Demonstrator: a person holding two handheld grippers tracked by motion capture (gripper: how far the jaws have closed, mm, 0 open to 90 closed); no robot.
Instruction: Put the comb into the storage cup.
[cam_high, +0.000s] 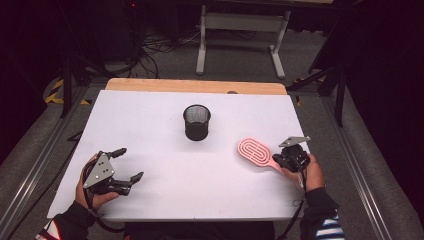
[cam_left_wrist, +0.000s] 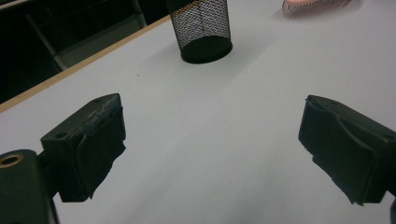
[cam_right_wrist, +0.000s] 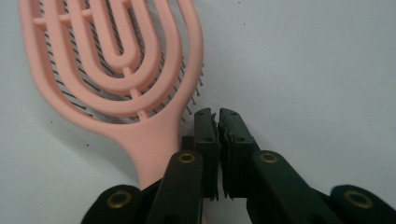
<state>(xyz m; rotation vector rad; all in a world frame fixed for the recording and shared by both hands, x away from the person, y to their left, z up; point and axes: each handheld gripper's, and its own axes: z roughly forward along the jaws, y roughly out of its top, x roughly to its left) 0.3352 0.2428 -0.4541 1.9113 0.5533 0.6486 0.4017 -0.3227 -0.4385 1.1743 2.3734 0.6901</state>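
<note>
On the white tabletop (cam_high: 165, 165), near its right edge, lies the pink hairbrush (cam_high: 255, 153), light, stiff and best taken by its slim handle, beside which the right gripper (cam_right_wrist: 217, 114) sits clenched and empty, while the left gripper (cam_high: 129, 163) gapes wide

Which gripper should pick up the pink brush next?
Right. The right gripper sits beside the pink brush handle, jaws shut with nothing between them. The left gripper, open, is across the table, far from it.
</note>
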